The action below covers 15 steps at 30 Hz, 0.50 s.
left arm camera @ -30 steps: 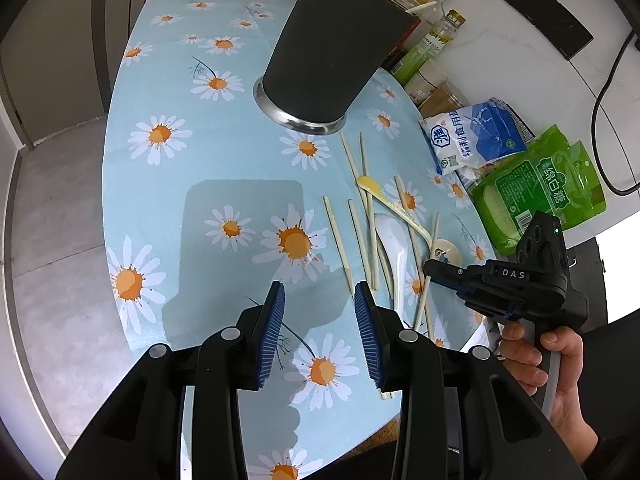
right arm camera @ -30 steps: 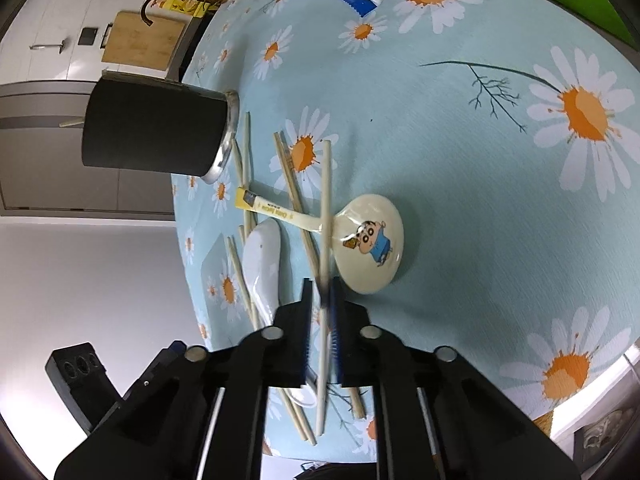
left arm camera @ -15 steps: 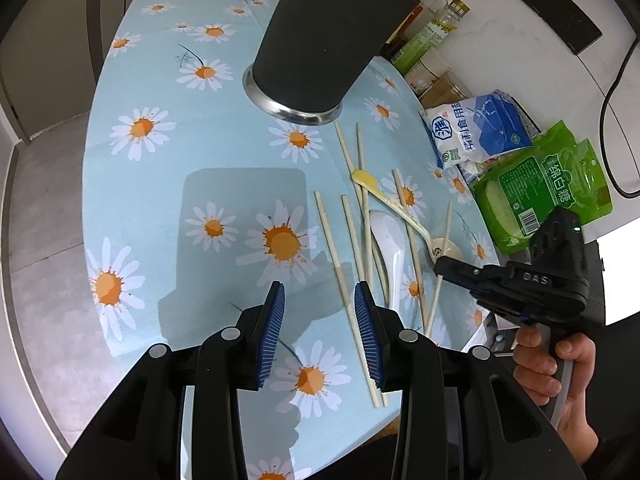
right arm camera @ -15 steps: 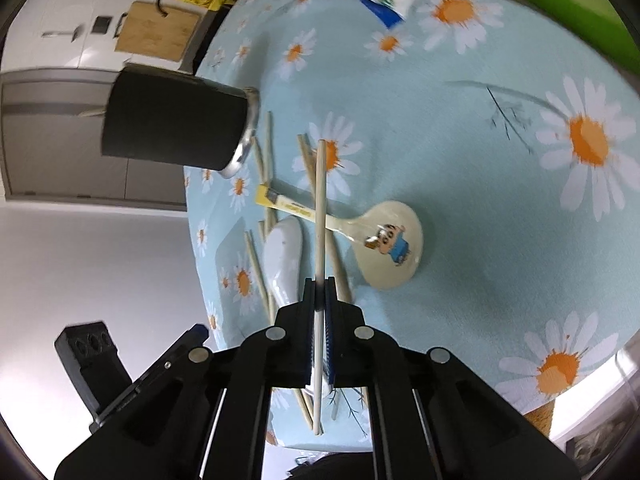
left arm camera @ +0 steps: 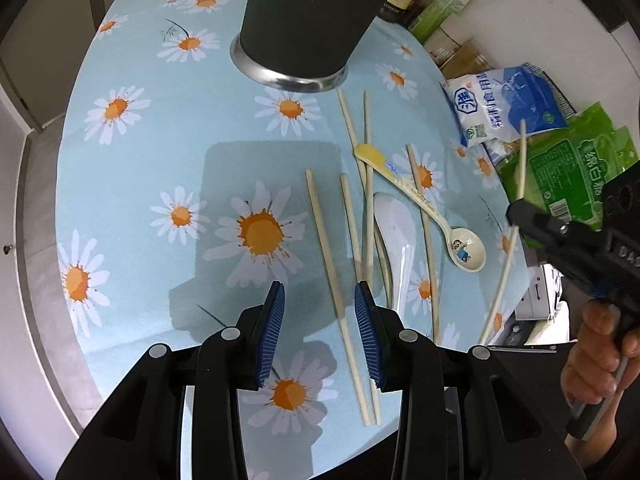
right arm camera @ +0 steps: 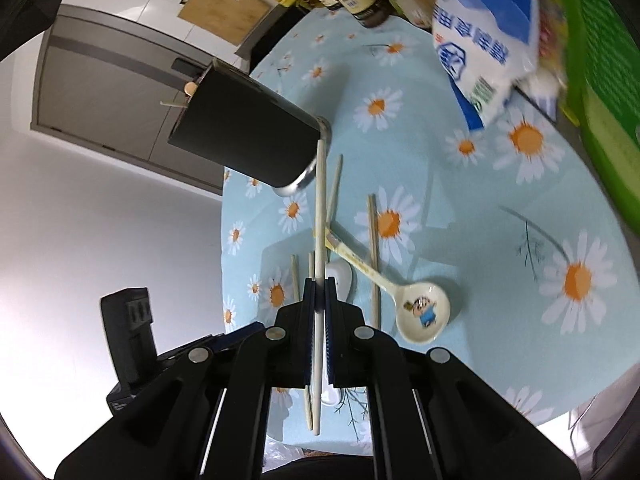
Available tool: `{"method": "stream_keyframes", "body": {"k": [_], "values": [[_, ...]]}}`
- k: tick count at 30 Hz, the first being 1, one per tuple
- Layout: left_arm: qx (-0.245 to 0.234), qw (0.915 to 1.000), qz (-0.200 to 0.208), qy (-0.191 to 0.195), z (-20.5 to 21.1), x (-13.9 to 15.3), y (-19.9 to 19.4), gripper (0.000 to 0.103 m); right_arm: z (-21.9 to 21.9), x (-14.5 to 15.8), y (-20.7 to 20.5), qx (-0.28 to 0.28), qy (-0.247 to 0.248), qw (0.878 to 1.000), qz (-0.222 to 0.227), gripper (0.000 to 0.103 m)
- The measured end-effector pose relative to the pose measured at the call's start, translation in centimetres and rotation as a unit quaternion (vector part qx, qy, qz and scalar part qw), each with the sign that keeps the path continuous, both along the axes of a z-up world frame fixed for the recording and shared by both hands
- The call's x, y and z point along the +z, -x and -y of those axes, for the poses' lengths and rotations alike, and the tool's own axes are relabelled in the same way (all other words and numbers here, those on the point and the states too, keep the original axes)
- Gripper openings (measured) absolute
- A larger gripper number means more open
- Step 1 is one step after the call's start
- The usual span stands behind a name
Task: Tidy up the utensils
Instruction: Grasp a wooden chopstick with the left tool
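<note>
Several pale chopsticks (left arm camera: 352, 216), a white spoon (left arm camera: 394, 236) and a cartoon-print spoon (left arm camera: 464, 248) lie scattered on the daisy tablecloth (left arm camera: 140, 184). Behind them stands a black utensil holder (left arm camera: 308, 12) with a steel base. My left gripper (left arm camera: 320, 320) hovers open low over the cloth, and one chopstick (left arm camera: 332, 264) lies on the table beneath the gap between its pads. My right gripper (right arm camera: 319, 304) is shut on a single chopstick (right arm camera: 320, 208), held off the table with its tip near the holder's (right arm camera: 248, 132) base. The left wrist view shows that chopstick (left arm camera: 518, 184) raised at the right.
A blue and white bag (left arm camera: 504, 104) and a green bag (left arm camera: 568, 176) lie at the table's right side. Bottles (left arm camera: 440, 0) stand behind the holder. The table's near edge runs just under both grippers. A person's hand (left arm camera: 592, 360) grips the right tool.
The right gripper has lifted its chopstick off the table and rolled, so the stick now points toward the holder. The left gripper has come lower and moved over the left chopsticks.
</note>
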<state>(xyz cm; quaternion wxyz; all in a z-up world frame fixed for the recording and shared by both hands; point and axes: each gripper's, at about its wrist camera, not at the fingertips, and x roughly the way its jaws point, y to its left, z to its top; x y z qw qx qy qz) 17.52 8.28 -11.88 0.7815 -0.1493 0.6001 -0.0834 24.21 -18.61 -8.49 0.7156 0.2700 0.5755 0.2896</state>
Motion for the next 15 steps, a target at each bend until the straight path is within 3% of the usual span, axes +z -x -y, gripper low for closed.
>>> {"method": "stream_keyframes", "body": {"k": [8,15], "values": [[0.026,0.9994,-0.010,-0.019,1.1,-0.1,-0.8,0.033,0.5,0.9,-2.0,0.045,-0.018,0.999,0.015,0.006],[0.049,0.9961,-0.051,-0.052,1.9,-1.5,-1.1,0.033,1.0,1.0,-3.4,0.081,-0.033,0.996,0.018,0.006]]}}
